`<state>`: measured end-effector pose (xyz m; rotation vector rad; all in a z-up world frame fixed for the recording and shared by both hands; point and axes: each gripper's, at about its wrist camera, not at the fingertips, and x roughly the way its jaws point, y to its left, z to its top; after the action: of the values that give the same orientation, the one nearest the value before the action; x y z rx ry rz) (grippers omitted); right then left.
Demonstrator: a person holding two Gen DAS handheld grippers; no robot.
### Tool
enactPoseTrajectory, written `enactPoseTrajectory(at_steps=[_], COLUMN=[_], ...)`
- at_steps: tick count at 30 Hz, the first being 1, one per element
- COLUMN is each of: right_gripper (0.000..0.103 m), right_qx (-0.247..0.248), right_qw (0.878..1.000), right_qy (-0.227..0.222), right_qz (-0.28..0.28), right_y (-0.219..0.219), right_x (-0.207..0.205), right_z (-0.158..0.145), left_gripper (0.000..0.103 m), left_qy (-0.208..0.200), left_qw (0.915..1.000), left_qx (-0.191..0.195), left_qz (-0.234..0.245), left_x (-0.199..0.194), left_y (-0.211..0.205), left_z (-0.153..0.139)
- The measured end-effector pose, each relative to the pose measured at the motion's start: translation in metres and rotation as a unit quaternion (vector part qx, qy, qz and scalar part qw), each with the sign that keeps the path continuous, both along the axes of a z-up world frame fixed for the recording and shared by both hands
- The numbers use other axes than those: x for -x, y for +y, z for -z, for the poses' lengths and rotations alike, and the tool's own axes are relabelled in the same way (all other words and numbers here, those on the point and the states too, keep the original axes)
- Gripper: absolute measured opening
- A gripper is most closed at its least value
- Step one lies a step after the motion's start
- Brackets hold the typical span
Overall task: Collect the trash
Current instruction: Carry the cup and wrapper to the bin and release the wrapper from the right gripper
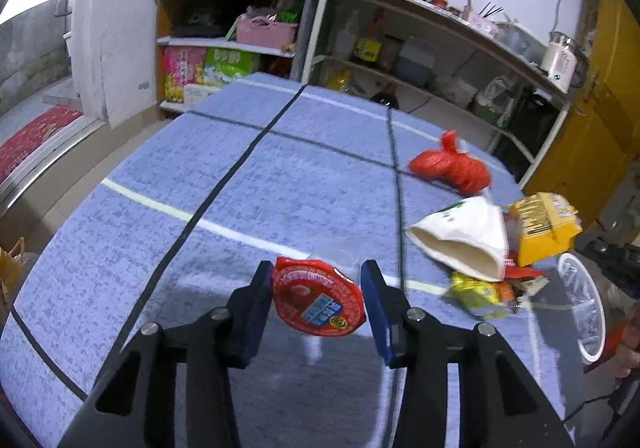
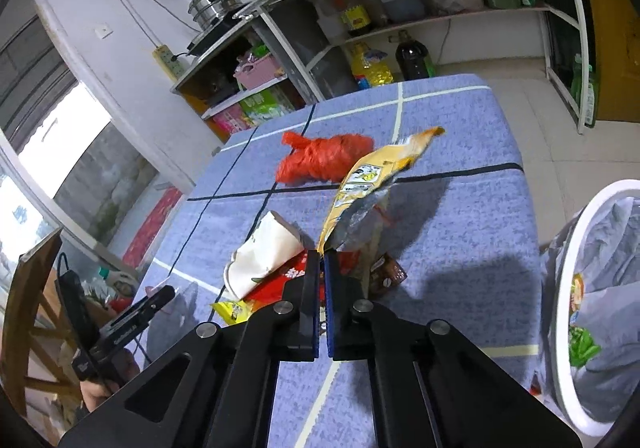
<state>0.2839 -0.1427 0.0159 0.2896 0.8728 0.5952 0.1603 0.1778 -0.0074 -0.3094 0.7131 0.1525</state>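
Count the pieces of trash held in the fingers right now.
2. A red lid sits between the left fingers; a yellow wrapper is pinched by the right fingers. Other trash lies on the table.

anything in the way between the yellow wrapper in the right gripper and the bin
Nothing visible. The right gripper holds the yellow wrapper lifted off the table; the white-rimmed bin stands open to its right.

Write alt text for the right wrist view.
The right gripper is shut on a yellow snack bag, lifted above a blue tablecloth. A paper cup, red mesh bag and lined bin are nearby.
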Motion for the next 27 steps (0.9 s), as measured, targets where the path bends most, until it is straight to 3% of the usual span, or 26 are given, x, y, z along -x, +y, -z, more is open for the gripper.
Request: enactPoseTrajectory(at_steps=[6, 15, 27], right_gripper=[0.001, 0.001, 0.001], right_qx=[-0.001, -0.005, -0.006], right_qw=[1.000, 0.999, 0.995], right_qy=[-0.012, -0.029, -0.023], right_qz=[0.008, 0.033, 0.101], right_y=[-0.016, -0.056, -0.140], right_x=[0.011, 0.033, 0.055], right_z=[-0.008, -0.020, -0.015], left_gripper=[0.046, 0.046, 0.046], left_qy=[-0.034, -0.048, -0.047], left_qw=[0.9985, 0.9922, 0.9762], left_qx=[0.006, 0.012, 0.006], left_qz=[0.041, 0.114, 0.212], left_x=[0.004, -0.010, -0.032], left_y=[-0.028, -0.086, -0.187], left_z=[-0.024, -0.039, -0.046])
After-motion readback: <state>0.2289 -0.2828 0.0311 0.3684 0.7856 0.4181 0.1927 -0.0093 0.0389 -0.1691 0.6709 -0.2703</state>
